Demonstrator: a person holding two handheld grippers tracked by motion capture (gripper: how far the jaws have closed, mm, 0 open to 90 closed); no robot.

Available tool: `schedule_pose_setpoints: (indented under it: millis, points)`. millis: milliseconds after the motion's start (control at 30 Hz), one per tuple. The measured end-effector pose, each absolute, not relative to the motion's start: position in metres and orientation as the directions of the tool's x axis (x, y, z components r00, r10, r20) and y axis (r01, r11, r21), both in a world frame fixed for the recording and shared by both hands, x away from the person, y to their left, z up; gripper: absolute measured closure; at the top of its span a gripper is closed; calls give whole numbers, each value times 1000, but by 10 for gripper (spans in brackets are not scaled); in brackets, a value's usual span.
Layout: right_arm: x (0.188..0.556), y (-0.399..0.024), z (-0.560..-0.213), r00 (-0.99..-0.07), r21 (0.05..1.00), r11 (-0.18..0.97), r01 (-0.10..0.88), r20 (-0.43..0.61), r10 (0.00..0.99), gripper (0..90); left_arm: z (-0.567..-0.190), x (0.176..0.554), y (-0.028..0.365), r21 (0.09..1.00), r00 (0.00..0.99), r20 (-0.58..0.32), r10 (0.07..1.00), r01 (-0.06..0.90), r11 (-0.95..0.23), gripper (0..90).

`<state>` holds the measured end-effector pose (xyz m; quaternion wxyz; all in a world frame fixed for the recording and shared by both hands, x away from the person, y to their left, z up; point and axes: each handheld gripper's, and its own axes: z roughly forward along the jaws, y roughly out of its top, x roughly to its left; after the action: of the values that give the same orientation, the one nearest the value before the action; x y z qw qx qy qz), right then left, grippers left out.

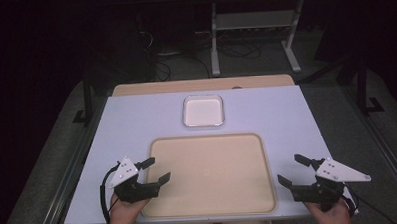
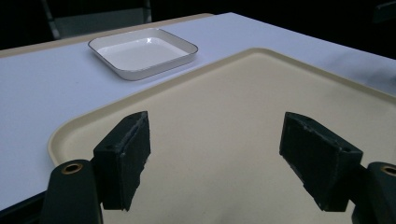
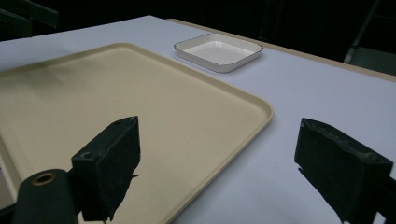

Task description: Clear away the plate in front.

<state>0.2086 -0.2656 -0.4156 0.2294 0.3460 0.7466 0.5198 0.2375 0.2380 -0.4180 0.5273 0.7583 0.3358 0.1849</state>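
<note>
A large beige tray lies empty on the white table top, near the front edge. Behind it sits a small white square dish, also empty. My left gripper hovers at the tray's front left corner, jaws wide apart with nothing between them. My right gripper rests just off the tray's right edge, open and empty too. From the left gripper view, the tray spreads beneath the jaws and the dish stands beyond. The right gripper view has the tray's rim between its jaws and the dish farther off.
The white table top has bare room left and right of the tray and around the dish. A wooden strip runs along the far edge. Beyond it stand a metal frame and cables on a dark floor.
</note>
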Motion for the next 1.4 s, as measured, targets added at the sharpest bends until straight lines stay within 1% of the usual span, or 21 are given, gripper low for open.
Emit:
schedule_pose_setpoints:
  millis: [100,267,433,867,1133,1267,1400]
  points:
    - [208,-266,-416,-654,935,220,278,17,756,133,-419,239,238,923,704,-85,705,322,-210,238]
    - [209,-266,-416,-654,935,220,279,17,756,132,-418,239,235,920,708,-66,703,316,-232,236]
    - [207,-267,-416,-650,936,213,281,22,760,132,-414,239,233,925,710,-61,701,304,-228,236]
    - [207,-269,-416,-635,937,199,287,31,772,131,-413,246,218,906,741,-3,671,286,-312,236]
    - [207,-269,-416,-636,935,204,291,30,771,131,-406,258,214,899,754,13,657,278,-338,236]
    - [206,-271,-416,-634,941,173,290,53,772,131,-404,265,211,896,759,21,650,274,-350,236]
    - [207,-274,-416,-628,941,160,299,67,775,131,-402,273,208,892,767,10,642,284,-352,238]
